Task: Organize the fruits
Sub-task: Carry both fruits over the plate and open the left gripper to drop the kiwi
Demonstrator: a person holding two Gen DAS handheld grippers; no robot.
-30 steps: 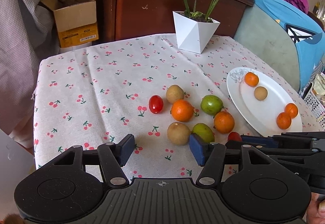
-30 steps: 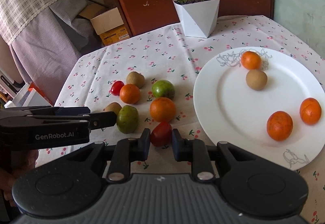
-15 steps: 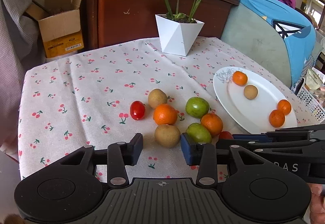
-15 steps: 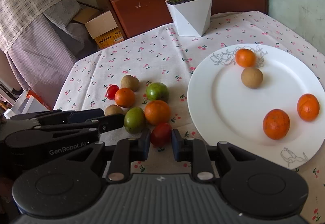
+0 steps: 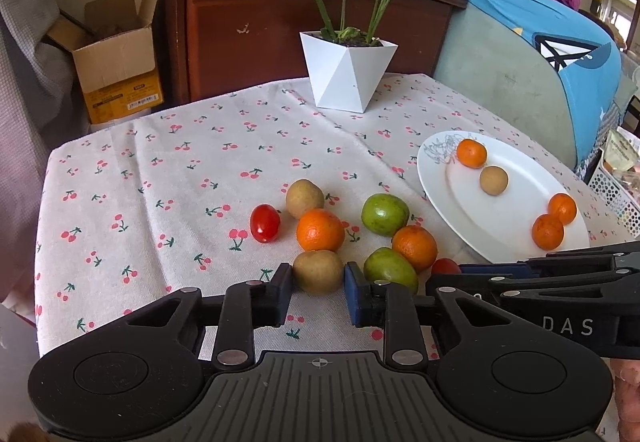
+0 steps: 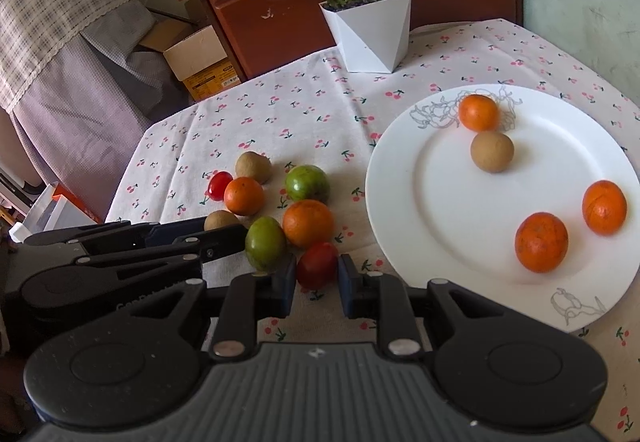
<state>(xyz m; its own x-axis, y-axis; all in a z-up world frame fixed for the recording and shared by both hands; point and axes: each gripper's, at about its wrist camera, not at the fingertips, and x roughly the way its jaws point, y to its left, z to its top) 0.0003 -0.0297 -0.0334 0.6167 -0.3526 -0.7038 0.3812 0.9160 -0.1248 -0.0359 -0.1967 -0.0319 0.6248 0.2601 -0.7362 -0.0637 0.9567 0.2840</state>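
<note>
Brown fruit between left tool fingers

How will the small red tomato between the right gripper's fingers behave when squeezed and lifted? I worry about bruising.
The small red tomato looks smooth and glossy, so it may slip in the right gripper unless held centred. Being round, it would probably roll on the cherry-print tablecloth if nudged. It seems thin-skinned, so a gentle squeeze is likely safer.
</note>
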